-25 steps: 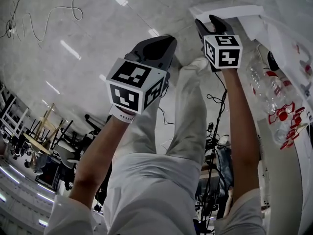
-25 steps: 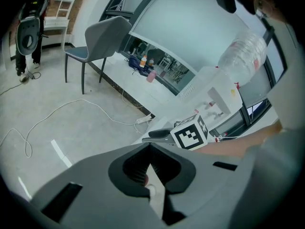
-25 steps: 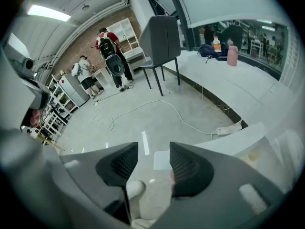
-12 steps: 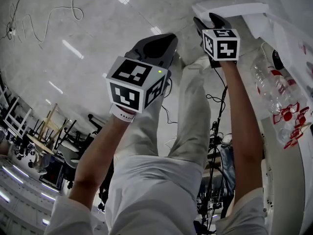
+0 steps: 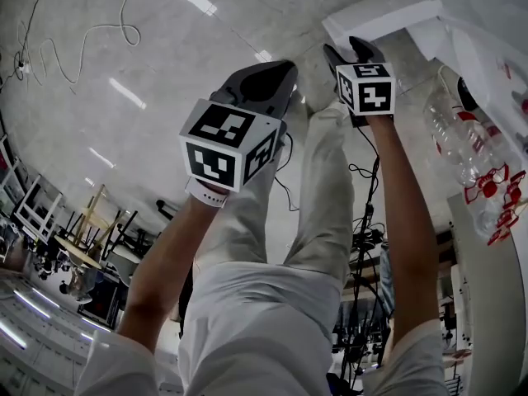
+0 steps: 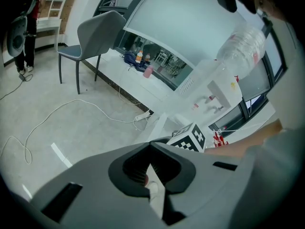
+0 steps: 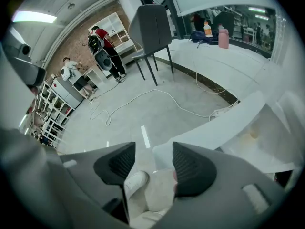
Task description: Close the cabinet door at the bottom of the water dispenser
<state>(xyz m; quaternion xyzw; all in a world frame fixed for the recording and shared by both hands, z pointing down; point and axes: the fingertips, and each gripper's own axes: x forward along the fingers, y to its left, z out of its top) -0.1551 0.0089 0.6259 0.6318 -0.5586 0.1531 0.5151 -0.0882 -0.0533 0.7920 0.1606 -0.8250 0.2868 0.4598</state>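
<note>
The white cabinet door [image 5: 386, 19] stands open at the foot of the water dispenser [image 6: 215, 87], which carries a clear bottle [image 5: 450, 130]. My right gripper [image 5: 345, 48] hovers just short of the door's free edge [image 7: 214, 125]. Its jaws have just been opening and now stand wide apart [image 7: 153, 151]. The door's corner lies just beyond the gap and touches neither pad. My left gripper [image 5: 285, 64] hangs further left over the floor, away from the door. Its tips meet [image 6: 150, 144] with nothing between them.
The person's legs [image 5: 322, 188] and a white shoe [image 7: 136, 180] are right below the grippers. A white cable [image 7: 157, 92] snakes over the floor, with a power strip [image 6: 141, 117] by the wall. A grey chair [image 7: 150, 27] stands beyond. The open cabinet's inside [image 7: 269, 142] is to the right.
The right gripper has sunk a little toward the door's edge and its jaws have spread wider. The left gripper has stayed where it was.
</note>
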